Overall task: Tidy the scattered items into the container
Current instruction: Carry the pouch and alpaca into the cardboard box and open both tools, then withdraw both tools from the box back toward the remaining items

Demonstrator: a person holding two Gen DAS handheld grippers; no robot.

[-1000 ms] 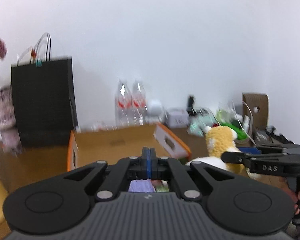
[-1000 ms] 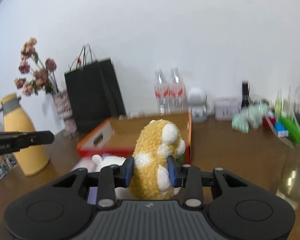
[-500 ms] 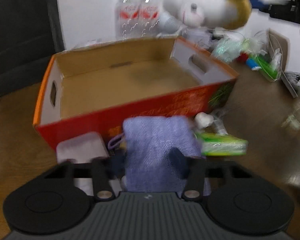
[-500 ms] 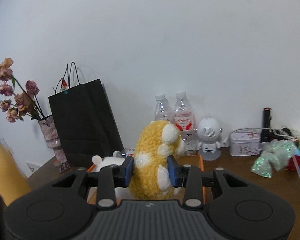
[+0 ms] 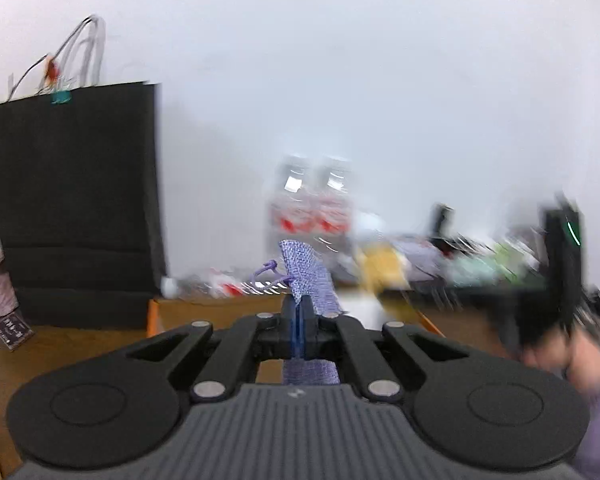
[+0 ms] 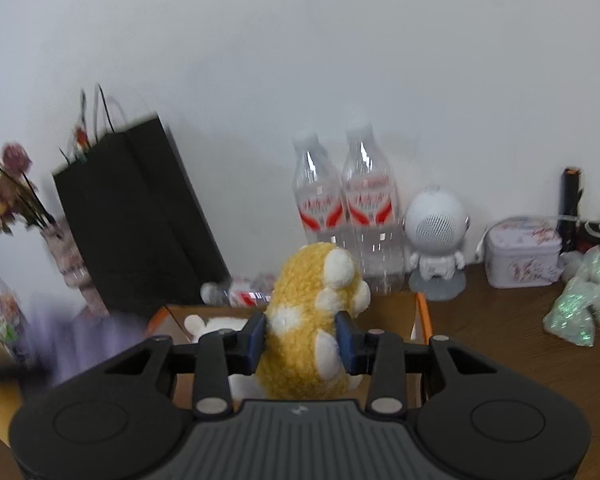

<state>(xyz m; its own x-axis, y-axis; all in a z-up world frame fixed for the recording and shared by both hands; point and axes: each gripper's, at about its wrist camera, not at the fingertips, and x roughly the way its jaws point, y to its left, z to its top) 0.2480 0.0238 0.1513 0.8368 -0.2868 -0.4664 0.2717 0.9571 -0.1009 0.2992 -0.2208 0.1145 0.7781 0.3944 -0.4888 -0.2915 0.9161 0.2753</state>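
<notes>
My left gripper (image 5: 299, 320) is shut on a purple knitted cloth (image 5: 308, 276) that sticks up between the fingers, held above the near side of the orange cardboard box (image 5: 156, 312). My right gripper (image 6: 302, 340) is shut on a yellow and white plush toy (image 6: 316, 300), held over the same open box (image 6: 420, 316). The toy's white part (image 6: 212, 326) hangs to the left, over the box. The left wrist view is blurred on its right side, where the right gripper (image 5: 560, 264) shows as a dark smear.
A black paper bag (image 5: 76, 200) stands behind the box on the left. Two water bottles (image 6: 348, 208), a white robot-shaped speaker (image 6: 436, 236) and a tin (image 6: 522, 252) stand along the wall. A glittery green bag (image 6: 584, 308) lies on the wooden table to the right. Dried flowers (image 6: 4, 196) stand at far left.
My left gripper has closed on the purple cloth and lifted it off the table toward the box. My right gripper has come down with the plush toy over the box.
</notes>
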